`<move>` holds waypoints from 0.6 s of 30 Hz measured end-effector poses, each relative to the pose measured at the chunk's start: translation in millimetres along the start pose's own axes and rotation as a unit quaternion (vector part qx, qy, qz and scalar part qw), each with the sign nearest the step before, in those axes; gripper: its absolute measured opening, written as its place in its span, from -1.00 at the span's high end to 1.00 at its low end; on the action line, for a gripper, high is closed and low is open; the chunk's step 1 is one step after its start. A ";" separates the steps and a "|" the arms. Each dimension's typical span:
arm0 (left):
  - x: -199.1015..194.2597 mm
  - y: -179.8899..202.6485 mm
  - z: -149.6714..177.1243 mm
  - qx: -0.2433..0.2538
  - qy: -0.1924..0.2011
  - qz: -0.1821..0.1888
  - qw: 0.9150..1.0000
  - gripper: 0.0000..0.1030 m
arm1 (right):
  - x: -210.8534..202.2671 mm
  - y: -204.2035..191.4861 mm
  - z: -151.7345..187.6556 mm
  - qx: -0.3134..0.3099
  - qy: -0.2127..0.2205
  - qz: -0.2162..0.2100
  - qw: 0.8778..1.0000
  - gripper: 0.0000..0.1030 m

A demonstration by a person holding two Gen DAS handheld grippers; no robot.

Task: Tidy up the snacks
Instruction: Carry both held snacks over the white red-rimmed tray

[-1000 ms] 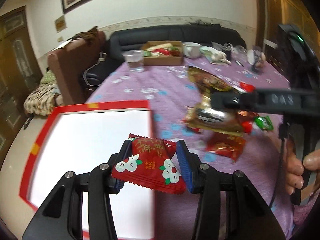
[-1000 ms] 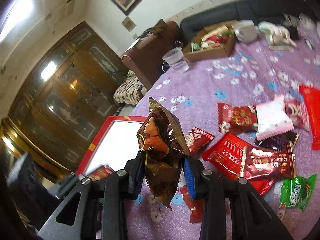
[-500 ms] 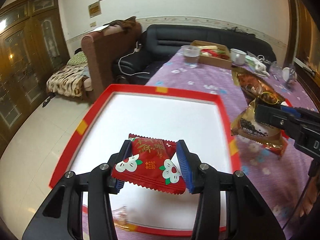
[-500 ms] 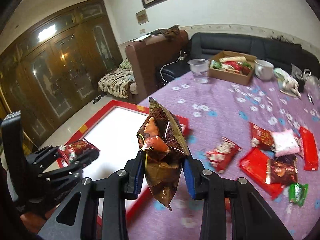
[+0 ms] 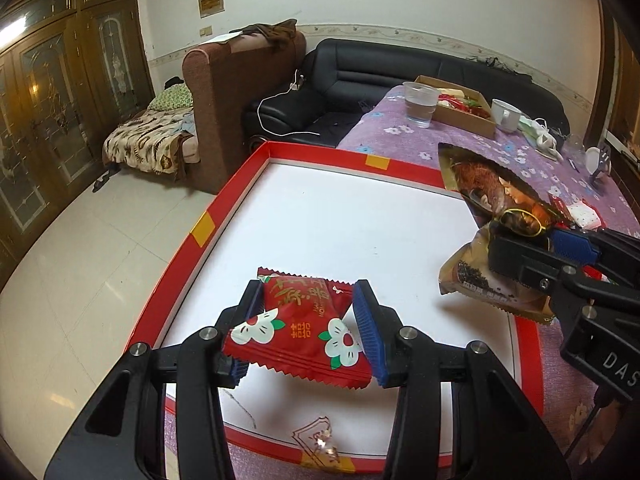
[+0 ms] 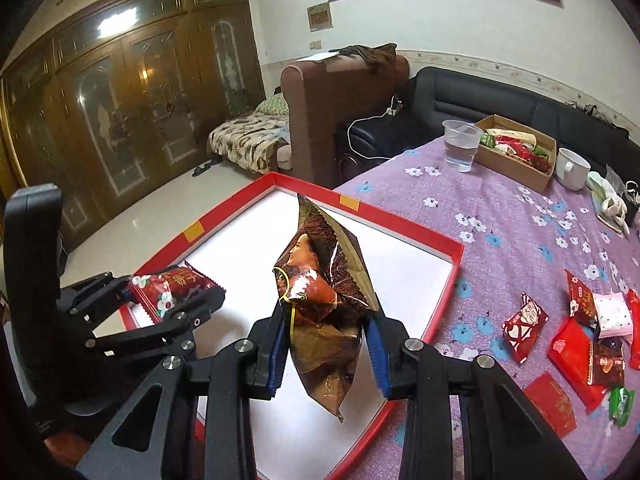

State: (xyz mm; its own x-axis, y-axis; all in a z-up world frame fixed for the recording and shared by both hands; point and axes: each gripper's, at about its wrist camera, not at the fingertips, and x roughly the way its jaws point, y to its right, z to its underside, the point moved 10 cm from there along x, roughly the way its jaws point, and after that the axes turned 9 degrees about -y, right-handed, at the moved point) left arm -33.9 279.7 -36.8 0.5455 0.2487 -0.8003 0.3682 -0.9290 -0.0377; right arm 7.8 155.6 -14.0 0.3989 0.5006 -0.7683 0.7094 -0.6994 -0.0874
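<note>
My left gripper (image 5: pixel 304 330) is shut on a red snack packet (image 5: pixel 298 330) printed with white flowers, held above the white floor of a red-rimmed tray (image 5: pixel 208 222). My right gripper (image 6: pixel 326 346) is shut on a brown and gold snack bag (image 6: pixel 326 312) showing a woman's portrait, hanging over the tray's (image 6: pixel 404 228) right part. In the left wrist view the right gripper (image 5: pixel 532 252) and its brown bag (image 5: pixel 500 196) come in from the right. In the right wrist view the left gripper (image 6: pixel 176 294) with the red packet (image 6: pixel 172 286) sits at the left.
Several loose snack packets (image 6: pixel 576 344) lie on the purple flowered tablecloth (image 6: pixel 500 216) right of the tray. A plastic cup of water (image 6: pixel 460 144), a cardboard box of snacks (image 6: pixel 516 152) and a white mug (image 6: pixel 572 168) stand at the far end. Sofas sit behind the table.
Both grippers have swung left from the pile of packets to above the tray, each keeping its grip. The right gripper with the brown bag has come closer to the left one.
</note>
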 end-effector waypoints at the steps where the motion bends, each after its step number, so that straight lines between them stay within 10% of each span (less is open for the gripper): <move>1: 1.8 -1.1 0.6 -0.001 -0.001 0.000 1.000 0.14 | 1.9 0.4 0.5 0.000 -0.001 0.002 1.000 0.32; 18: 11.1 -0.5 1.9 0.000 -0.010 -0.002 1.000 0.14 | 4.6 1.2 5.4 -0.006 -0.001 0.018 1.000 0.32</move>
State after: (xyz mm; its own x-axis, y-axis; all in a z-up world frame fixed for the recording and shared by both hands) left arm -29.5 282.4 -46.8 0.5280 0.2471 -0.8125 0.3705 -0.9279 -0.0414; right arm 7.3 154.3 -21.1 0.4235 0.4734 -0.7724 0.7016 -0.7107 -0.0509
